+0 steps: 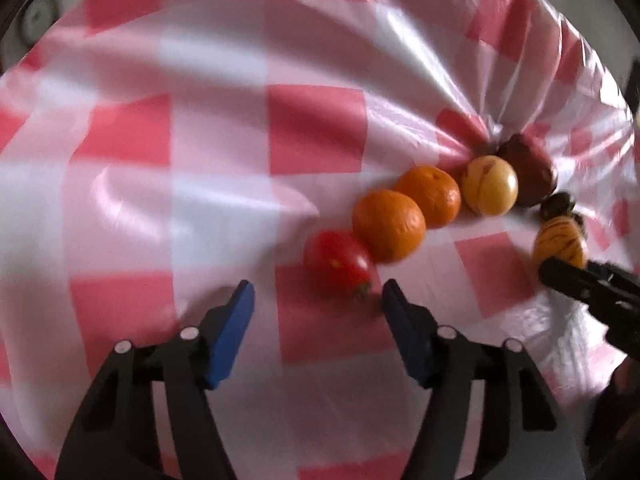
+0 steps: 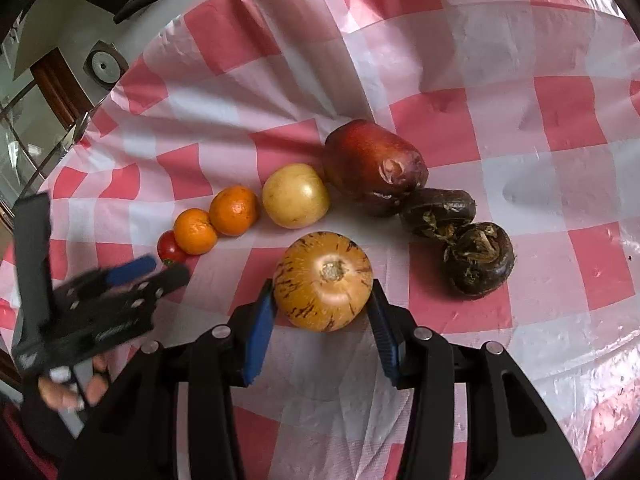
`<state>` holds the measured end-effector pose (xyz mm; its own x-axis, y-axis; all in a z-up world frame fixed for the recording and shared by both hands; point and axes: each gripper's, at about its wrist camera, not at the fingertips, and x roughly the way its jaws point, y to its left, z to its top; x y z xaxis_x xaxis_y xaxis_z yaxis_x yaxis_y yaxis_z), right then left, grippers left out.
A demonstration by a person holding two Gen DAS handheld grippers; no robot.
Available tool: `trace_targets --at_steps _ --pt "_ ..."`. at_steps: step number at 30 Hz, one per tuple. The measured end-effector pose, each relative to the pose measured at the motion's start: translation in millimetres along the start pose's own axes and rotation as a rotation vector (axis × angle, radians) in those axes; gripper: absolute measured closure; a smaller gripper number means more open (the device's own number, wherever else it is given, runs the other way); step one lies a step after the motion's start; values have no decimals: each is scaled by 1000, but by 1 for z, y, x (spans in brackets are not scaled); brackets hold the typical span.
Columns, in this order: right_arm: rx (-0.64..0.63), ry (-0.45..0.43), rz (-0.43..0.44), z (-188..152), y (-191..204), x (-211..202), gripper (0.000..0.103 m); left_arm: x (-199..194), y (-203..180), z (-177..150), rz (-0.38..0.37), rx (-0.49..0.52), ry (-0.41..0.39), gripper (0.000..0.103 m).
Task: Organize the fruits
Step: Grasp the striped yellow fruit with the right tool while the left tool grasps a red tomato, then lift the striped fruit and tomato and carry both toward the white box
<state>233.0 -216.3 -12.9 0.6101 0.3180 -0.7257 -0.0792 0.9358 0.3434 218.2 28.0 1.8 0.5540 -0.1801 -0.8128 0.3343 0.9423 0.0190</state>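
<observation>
A: Start nearest, right wrist view. What does the right gripper (image 2: 323, 312) have?

B: Both blue pads are clamped against the sides of a striped yellow-orange melon (image 2: 323, 286), lower centre of the frame. Stem scar faces the lens. The melon sits on the red-and-white checked tablecloth (image 2: 520, 184).

A: And the left gripper?

B: In the left wrist view the left gripper (image 1: 318, 300) is at bottom centre, jaws apart, nothing between the pads. Only cloth lies in the gap. The picture is blurred. In the right wrist view it appears at lower left (image 2: 148, 270), held by a hand (image 2: 72, 390).

A: Nearest fruit to it?

B: A small red tomato (image 1: 338, 266), just above and between the fingertips, apart from both pads. It is the low end of the row.

A: Row order, going farther out?

B: In the left wrist view the row rises toward the right: tomato, first mandarin (image 1: 388, 225), second mandarin (image 1: 430, 195), pale yellow round fruit (image 1: 489, 186), large dark red fruit (image 1: 528, 178). Neighbours touch or nearly touch. In the right wrist view the same line runs from centre left up to centre.

A: Beyond the red fruit?

B: Two dark, wrinkled brown fruits: one (image 2: 438, 212) against the red fruit, the other (image 2: 480, 258) just below and to its right, touching the first.

A: Where is the melon in the left wrist view?

B: Right edge (image 1: 560, 246), with the right gripper's dark fingers below it.
</observation>
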Motion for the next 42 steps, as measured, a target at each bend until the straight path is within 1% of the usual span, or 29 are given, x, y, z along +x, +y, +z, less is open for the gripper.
trace_targets --at_steps 1,3,7,8,10,12,14,16,18,21,22,24,25,27,29,31,35,37,39,42 --pt "0 1 2 0 -1 0 57 1 0 2 -25 25 -6 47" --pt "-3 3 8 -1 -2 -3 57 1 -2 6 -43 64 -12 69" --pt "-3 4 12 0 -1 -2 57 -11 -8 -6 -36 93 -47 70" --pt "-3 3 12 0 -1 -1 57 -20 -9 -11 -30 82 -69 70" --pt "-1 0 13 0 -1 -2 57 -39 -6 -22 -42 25 -103 70" --pt "-2 -3 14 0 -1 -2 57 -64 -8 -39 -31 -17 -141 70" --pt "-1 -7 13 0 -1 -2 57 -97 -18 -66 11 -36 -190 70" --pt "8 -11 11 0 -3 -2 57 -123 -28 -93 21 -64 -228 70" --pt "16 -16 8 0 -4 -4 57 -142 -45 -112 7 -111 -241 70" --pt "16 -30 3 -1 -3 -6 57 -168 -56 -145 -1 -172 -269 70" --pt "12 -37 5 -1 -3 -7 57 -173 -59 -156 -12 -188 -262 70" --pt "5 -42 8 -1 -1 -8 57 -180 -68 -172 -14 -187 -254 70" --pt "2 -38 9 -1 -1 -8 57 -180 -75 -174 -11 -184 -249 70" --pt "18 -24 -5 -4 -1 -12 57 -184 -76 -186 -11 -190 -236 70" --pt "50 -1 -7 -16 -2 -21 57 -189 -78 -200 -10 -208 -230 70" --pt "46 -1 10 -31 4 -32 57 -197 -78 -212 -10 -222 -228 70" --pt "12 23 47 -72 25 -65 57 -208 -78 -234 -4 -242 -233 70" --pt "-22 24 51 -93 36 -83 57 -215 -77 -242 -9 -254 -244 70" --pt "-45 21 65 -111 44 -99 57 -221 -76 -248 -3 -260 -255 70" --pt "-69 20 82 -134 52 -121 57 -225 -74 -258 -8 -273 -250 70"
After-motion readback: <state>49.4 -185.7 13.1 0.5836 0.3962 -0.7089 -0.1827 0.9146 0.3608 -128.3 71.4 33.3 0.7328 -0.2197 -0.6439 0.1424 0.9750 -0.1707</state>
